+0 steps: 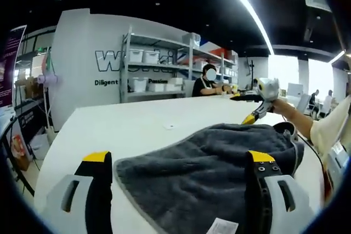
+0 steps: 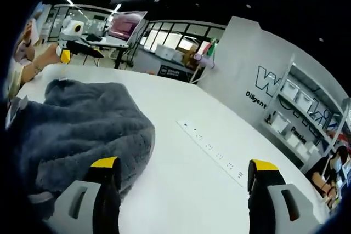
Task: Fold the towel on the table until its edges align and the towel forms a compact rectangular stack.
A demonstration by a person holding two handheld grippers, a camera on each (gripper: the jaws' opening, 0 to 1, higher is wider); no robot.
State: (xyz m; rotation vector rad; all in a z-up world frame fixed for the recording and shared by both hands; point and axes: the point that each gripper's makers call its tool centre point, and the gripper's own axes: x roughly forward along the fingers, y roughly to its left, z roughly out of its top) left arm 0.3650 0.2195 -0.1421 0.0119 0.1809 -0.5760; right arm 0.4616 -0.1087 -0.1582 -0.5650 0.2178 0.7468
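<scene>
On the white round table (image 1: pixel 137 127), we are hovering both wide-open grippers (image 1: pixel 181 171) (image 2: pixel 184 176) before pinching the rumpled dark-grey terry towel's (image 1: pixel 203 173) near edge.

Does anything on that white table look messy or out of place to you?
Only the grey towel: it lies rumpled in a heap on the white table, edges uneven, not yet folded. Nothing looks spilled or broken. Both hand-held grippers are open, holding nothing.
</scene>
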